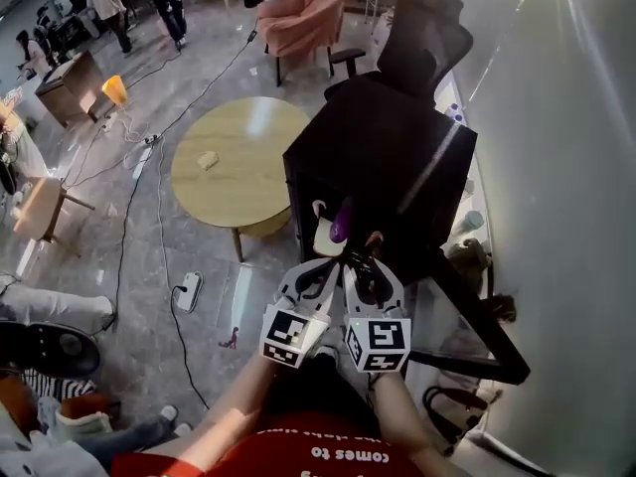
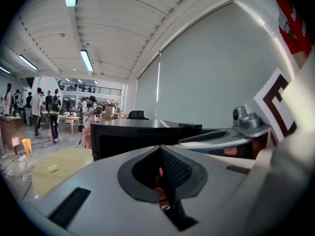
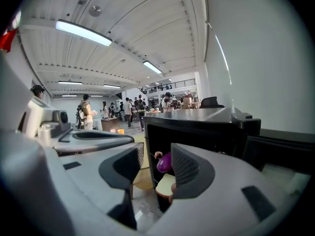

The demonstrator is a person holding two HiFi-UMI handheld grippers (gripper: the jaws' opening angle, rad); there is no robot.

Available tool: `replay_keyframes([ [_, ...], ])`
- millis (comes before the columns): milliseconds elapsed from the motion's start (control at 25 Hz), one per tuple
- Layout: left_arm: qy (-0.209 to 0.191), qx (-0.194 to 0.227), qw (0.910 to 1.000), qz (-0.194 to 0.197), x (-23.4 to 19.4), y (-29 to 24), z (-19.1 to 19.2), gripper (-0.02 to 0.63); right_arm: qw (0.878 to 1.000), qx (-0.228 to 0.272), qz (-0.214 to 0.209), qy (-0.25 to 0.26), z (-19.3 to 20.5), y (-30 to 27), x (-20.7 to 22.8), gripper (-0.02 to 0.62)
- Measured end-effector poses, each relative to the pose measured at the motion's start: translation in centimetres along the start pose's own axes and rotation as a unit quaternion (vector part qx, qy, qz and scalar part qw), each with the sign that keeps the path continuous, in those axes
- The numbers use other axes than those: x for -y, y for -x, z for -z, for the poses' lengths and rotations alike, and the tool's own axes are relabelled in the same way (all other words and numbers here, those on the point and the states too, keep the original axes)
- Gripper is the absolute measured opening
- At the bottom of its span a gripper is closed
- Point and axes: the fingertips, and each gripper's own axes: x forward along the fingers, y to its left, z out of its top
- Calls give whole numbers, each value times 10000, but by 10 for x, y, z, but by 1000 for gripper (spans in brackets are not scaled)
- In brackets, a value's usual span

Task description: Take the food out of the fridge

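A black mini fridge [image 1: 397, 137] stands with its door [image 1: 467, 316] swung open to the right. On its shelf lie a purple eggplant [image 1: 340, 227] and a pale cream slice [image 1: 324, 237]. Both grippers hang side by side just in front of the opening. My right gripper [image 1: 366, 258] is open. In the right gripper view the eggplant [image 3: 164, 162] and the slice [image 3: 166, 185] show through the empty gap of that gripper [image 3: 155, 168]. My left gripper [image 1: 330, 266] has its pads [image 2: 170, 173] together, with a small orange-red bit I cannot identify in the slit. It faces the fridge's [image 2: 128, 136] side.
A round wooden table [image 1: 238, 157] with a small pale item [image 1: 207, 160] stands left of the fridge. Behind it are a black office chair [image 1: 427, 33] and a pink armchair [image 1: 303, 13]. Cables and a power strip [image 1: 189, 291] lie on the floor. People stand far back.
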Motion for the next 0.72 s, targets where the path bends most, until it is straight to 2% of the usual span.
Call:
replay_keyframes([
  [160,245,-132,9996,107,-3,-14,22,3,9994,-191,281,-71,19,-10,11,166],
  [400,273,-261,9993,38,-14,-29,45,3,9936,-480,1026,-29,60,-36,42,167],
  [560,372,-342,9987,77,-16,-40,61,3,9885,-770,1304,-3,84,-54,59,190],
  [720,467,-403,9981,43,-25,-49,72,3,9852,-983,1401,40,98,-78,70,206],
])
